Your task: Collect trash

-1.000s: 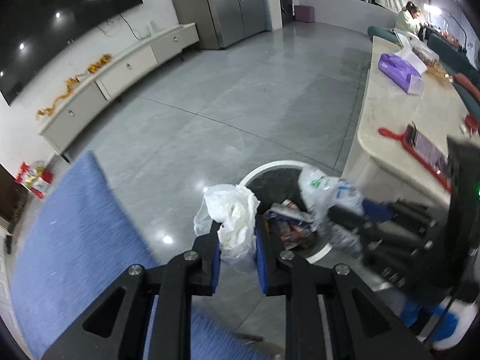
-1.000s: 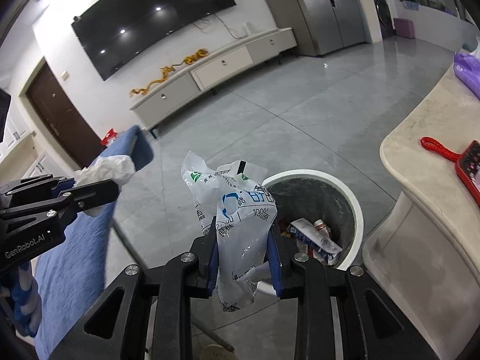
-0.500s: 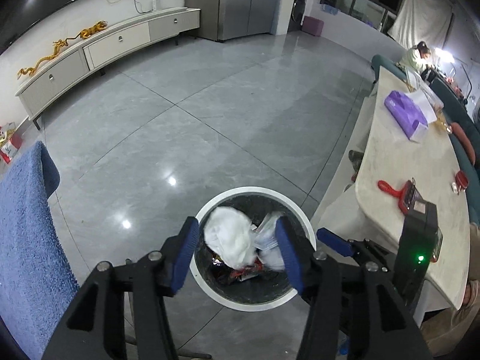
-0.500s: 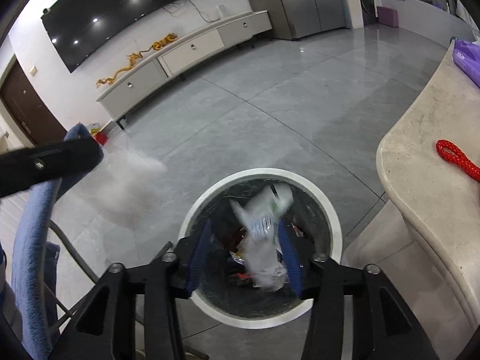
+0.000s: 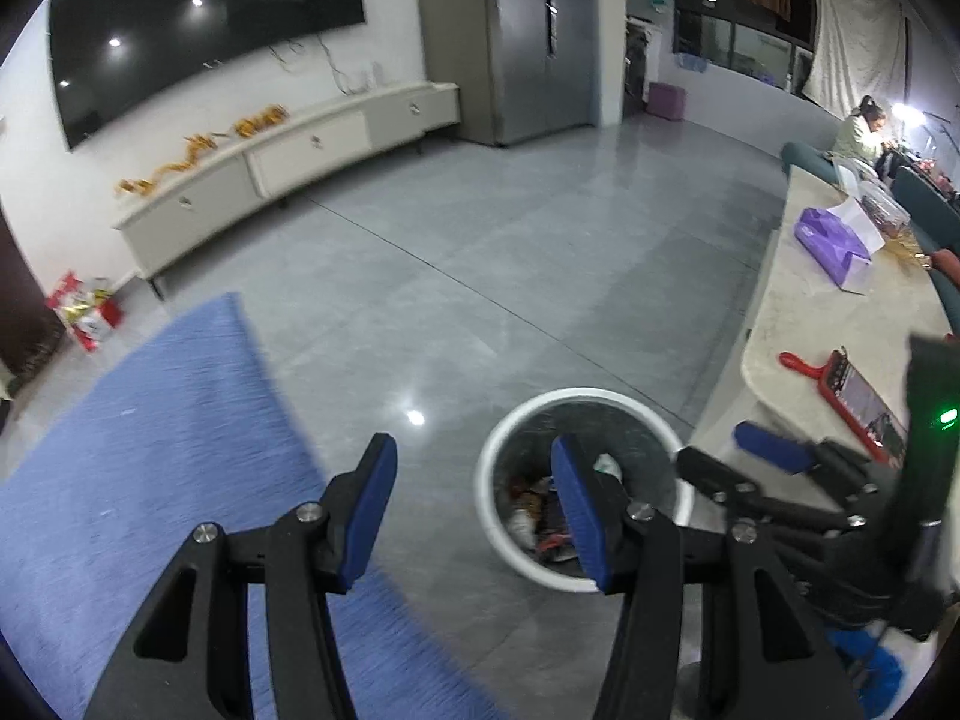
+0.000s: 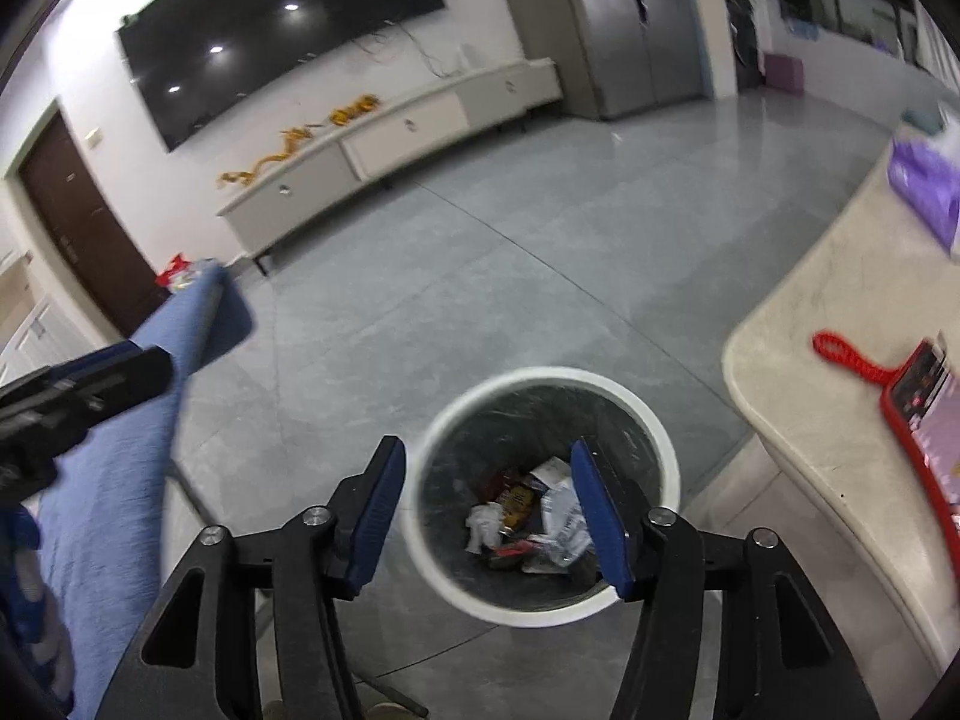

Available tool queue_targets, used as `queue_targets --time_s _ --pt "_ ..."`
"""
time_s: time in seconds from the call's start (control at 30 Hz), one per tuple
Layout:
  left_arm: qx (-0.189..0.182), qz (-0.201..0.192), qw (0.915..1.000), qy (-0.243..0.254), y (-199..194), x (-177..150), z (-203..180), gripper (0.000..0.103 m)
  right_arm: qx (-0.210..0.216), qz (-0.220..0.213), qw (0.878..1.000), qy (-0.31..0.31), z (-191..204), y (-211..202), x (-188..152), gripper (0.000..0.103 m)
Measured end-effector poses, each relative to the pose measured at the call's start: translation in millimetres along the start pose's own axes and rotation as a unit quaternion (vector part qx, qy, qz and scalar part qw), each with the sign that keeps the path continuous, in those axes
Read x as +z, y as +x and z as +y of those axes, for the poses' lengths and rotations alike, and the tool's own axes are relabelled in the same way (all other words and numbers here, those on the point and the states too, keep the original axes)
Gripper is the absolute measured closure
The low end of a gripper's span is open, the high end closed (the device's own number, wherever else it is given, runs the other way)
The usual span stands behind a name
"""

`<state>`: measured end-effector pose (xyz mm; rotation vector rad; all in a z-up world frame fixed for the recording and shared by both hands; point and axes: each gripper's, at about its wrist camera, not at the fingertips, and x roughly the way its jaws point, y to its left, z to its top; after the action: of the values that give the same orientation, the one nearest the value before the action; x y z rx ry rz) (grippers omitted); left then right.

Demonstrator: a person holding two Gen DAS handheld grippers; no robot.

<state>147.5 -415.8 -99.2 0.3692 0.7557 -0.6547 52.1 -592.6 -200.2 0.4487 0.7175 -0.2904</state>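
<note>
Both grippers are empty above the white bin [image 6: 543,495]; the left gripper [image 5: 474,516] has its fingers spread with nothing between them, and the right gripper [image 6: 486,516] is opening its fingers wider, again with nothing between them. The trash [image 6: 528,519], crumpled wrappers and white paper, lies in the bottom of the bin, so that much looks done; no loose rubbish shows on the floor [image 5: 480,276] or the worktop [image 6: 828,408], though little of either is in view.
</note>
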Motion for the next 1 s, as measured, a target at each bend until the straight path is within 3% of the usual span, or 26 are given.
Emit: queue_targets --time_s 0.13,0.23,0.6,1.0 --pt "0.048 -0.023 0.9985 -0.016 -38 -18 27 0.050 0.014 -0.021 0.999 -0.041 42 -30 -4 0.040" --pt "0.077 -0.037 0.9957 -0.037 -69 -36 54 0.041 0.028 -0.039 0.996 -0.070 76 -52 -8 0.036" --pt "0.173 -0.095 0.9758 -0.094 -178 -104 128 0.027 0.059 -0.087 0.981 -0.165 184 -115 -44 0.018" --pt "0.234 -0.123 0.9530 -0.148 -231 -146 171 0.024 0.055 -0.117 0.965 -0.229 248 -145 -71 0.005"
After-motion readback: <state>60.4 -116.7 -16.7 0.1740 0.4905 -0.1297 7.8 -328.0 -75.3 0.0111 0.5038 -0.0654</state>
